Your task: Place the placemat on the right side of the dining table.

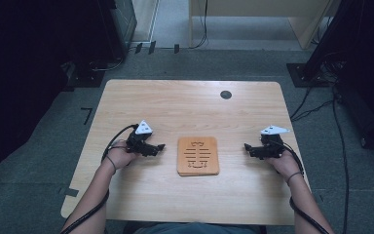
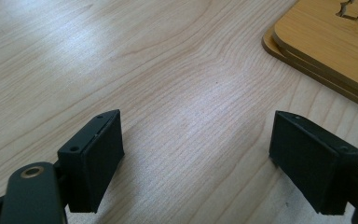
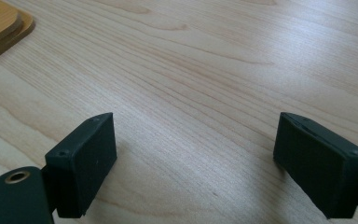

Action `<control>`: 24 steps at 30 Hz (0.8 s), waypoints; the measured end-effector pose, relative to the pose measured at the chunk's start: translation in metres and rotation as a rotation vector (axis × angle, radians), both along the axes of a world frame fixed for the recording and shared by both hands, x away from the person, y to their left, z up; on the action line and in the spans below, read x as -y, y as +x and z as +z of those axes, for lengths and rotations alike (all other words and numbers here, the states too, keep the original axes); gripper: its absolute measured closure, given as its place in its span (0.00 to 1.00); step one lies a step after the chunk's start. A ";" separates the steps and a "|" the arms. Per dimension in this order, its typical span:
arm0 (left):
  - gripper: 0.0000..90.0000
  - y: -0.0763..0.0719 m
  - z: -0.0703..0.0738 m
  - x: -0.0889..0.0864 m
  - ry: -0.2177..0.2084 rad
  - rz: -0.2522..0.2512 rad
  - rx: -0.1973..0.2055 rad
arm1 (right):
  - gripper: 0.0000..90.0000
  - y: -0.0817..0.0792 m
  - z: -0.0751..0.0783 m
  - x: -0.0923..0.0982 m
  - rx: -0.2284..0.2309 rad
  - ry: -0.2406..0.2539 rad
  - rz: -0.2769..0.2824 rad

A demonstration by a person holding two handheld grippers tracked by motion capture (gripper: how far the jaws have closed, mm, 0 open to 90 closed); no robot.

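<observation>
Two claws rest low over the tabletop, one on each side of a wooden trivet that lies flat at the middle. The left claw and the right claw both point inward at the trivet, near it but apart from it. Each stands wide open with nothing between its jaws. In the left gripper view the trivet looks like two stacked boards. By my judgement nothing is begun: the grasp is yet to come.
</observation>
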State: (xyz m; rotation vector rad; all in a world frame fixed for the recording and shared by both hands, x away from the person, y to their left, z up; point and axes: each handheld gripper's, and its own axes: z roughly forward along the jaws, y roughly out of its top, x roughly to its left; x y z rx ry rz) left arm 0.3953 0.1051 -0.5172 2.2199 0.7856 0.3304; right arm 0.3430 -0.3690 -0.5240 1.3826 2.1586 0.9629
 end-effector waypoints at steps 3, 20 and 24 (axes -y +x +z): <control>0.17 0.000 -0.001 0.000 -0.004 0.000 0.003 | 0.11 0.001 0.000 0.000 -0.001 -0.001 -0.010; 0.17 0.003 -0.001 0.000 -0.007 0.078 0.005 | 0.03 0.006 -0.001 -0.007 -0.016 -0.009 -0.032; 0.17 0.003 -0.001 0.002 -0.010 0.094 0.004 | 0.03 0.006 -0.001 -0.008 -0.019 -0.008 -0.036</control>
